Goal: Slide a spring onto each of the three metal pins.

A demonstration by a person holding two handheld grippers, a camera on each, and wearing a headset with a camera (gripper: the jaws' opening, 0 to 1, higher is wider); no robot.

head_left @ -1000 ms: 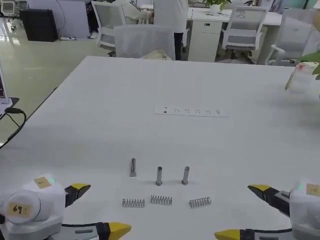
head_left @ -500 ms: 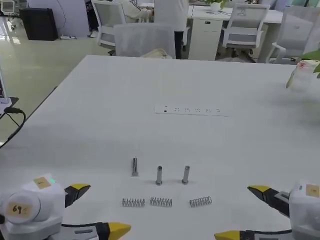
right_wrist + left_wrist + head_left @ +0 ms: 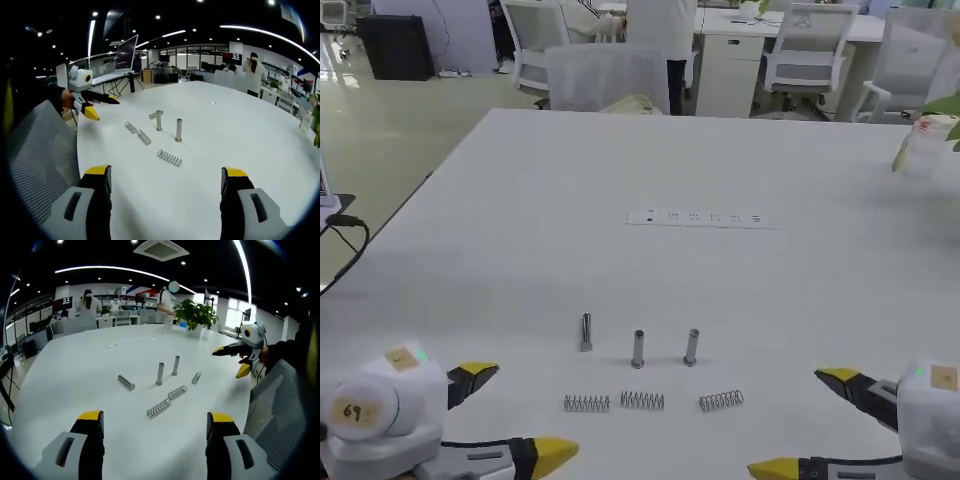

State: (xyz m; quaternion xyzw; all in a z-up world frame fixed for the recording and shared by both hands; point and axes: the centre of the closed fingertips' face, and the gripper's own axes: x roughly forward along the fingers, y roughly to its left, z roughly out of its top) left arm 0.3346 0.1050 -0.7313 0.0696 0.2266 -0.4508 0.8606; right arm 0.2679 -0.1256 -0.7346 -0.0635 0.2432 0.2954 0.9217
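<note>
Three metal pins lie on the white table: two stand upright [image 3: 638, 349] [image 3: 691, 347], and the leftmost pin [image 3: 586, 333] looks tipped on its side in the left gripper view [image 3: 126, 382]. In front of them three springs [image 3: 586, 403] [image 3: 642, 401] [image 3: 721, 401] lie flat in a row. My left gripper [image 3: 517, 412] is open at the near left, well short of the springs, with nothing between its jaws [image 3: 155, 422]. On the near right my right gripper [image 3: 803, 422] is open and empty too [image 3: 167, 177]. The nearest spring [image 3: 170, 158] lies ahead of it.
A flush socket strip [image 3: 700, 220] sits in the table [image 3: 520, 220] beyond the pins. A potted plant [image 3: 196, 315] stands at the far right edge. Office chairs [image 3: 610, 80] and a standing person [image 3: 660, 30] are behind the table. A monitor [image 3: 126, 52] is off to the left.
</note>
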